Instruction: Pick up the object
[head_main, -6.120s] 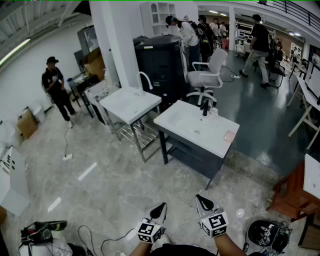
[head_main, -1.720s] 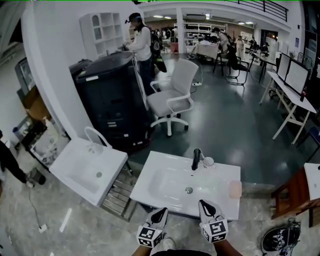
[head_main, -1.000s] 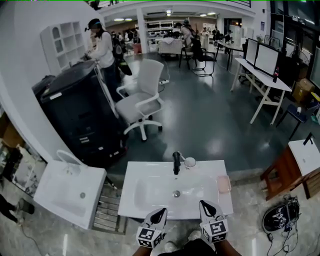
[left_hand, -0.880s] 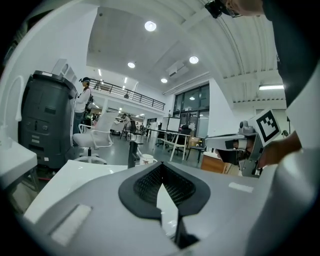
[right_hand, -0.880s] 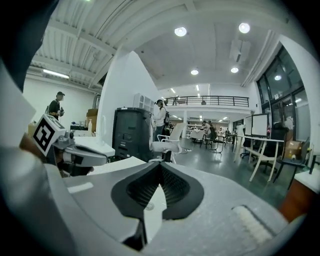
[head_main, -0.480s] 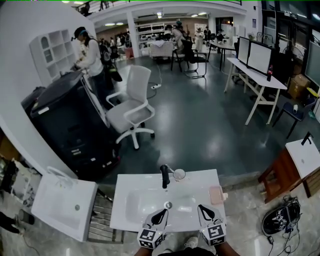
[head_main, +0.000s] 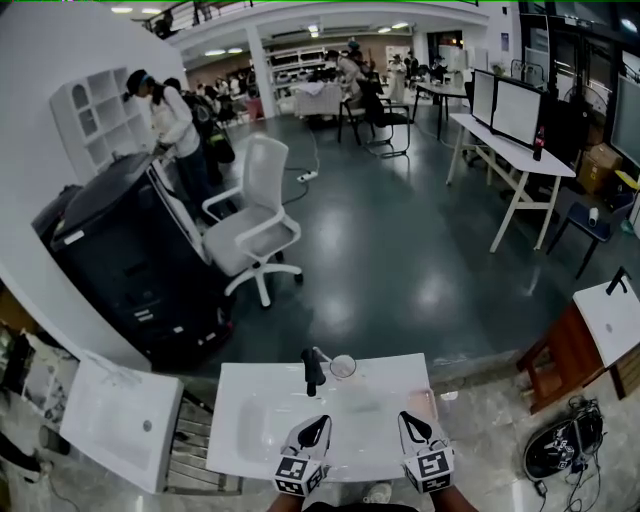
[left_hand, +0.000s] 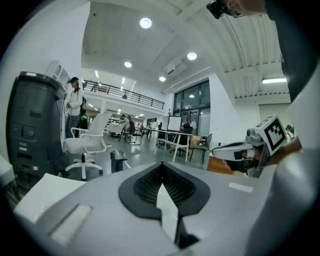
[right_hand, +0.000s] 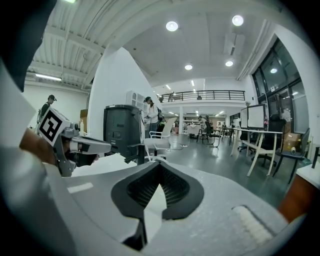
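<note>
A white washbasin stands right below me in the head view. A black tap and a clear cup sit at its back edge. A blurred pink object lies on its right side. My left gripper and right gripper hover side by side over the basin's near edge, both shut with nothing between the jaws. In the left gripper view my left gripper points past the tap. The right gripper view shows my right gripper aimed level across the room.
A white swivel chair and a tall black cabinet stand beyond the basin on the left. A second white basin is at the near left. A wooden stand and a dark helmet are on the right. People stand far off.
The washbasin has slid lower and closer in the head view and its tap has shifted left. Both grippers kept their place at the bottom of the view and stayed shut.
</note>
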